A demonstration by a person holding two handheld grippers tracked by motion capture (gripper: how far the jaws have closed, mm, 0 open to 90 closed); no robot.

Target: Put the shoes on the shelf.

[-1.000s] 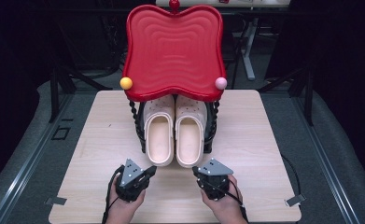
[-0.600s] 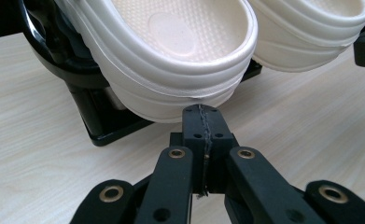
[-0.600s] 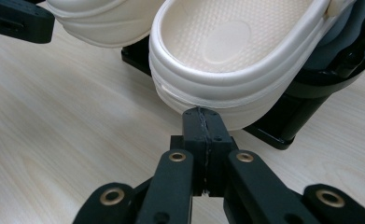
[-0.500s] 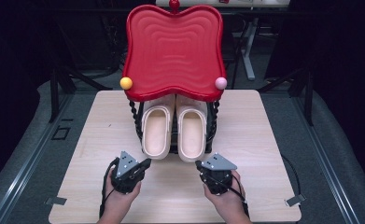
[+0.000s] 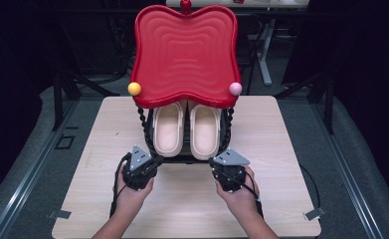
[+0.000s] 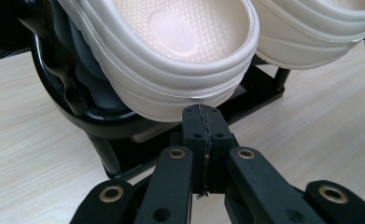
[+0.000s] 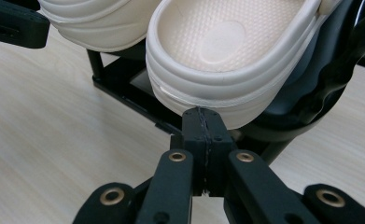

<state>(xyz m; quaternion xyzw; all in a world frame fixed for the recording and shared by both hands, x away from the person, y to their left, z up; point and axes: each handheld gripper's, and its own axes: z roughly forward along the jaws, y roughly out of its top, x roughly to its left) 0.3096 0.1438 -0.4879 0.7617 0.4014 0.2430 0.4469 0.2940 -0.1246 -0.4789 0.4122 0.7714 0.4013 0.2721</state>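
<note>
Two cream clogs sit side by side on the lower shelf of a black rack [image 5: 145,124] under a red wavy top [image 5: 184,55]. In the high view the left clog [image 5: 168,132] and the right clog [image 5: 205,133] point their heels toward me. My left gripper [image 5: 153,162] is shut and empty, its tip right at the left clog's heel [image 6: 180,88], seemingly touching it. My right gripper [image 5: 218,163] is likewise shut and empty, its tip [image 7: 202,119] against the right clog's heel [image 7: 217,88]. In the left gripper view the shut tip [image 6: 202,116] sits just under the heel rim.
A yellow ball [image 5: 134,88] and a pink ball [image 5: 235,88] cap the red top's front corners. The rack stands on a light wooden table [image 5: 281,149] with bare wood to either side. The black rack base [image 7: 124,84] runs under the clogs. Dark floor and table legs lie beyond.
Both hands have moved away from me toward the rack and risen slightly. The clogs' heels now sit farther back under the red top than a second ago.
</note>
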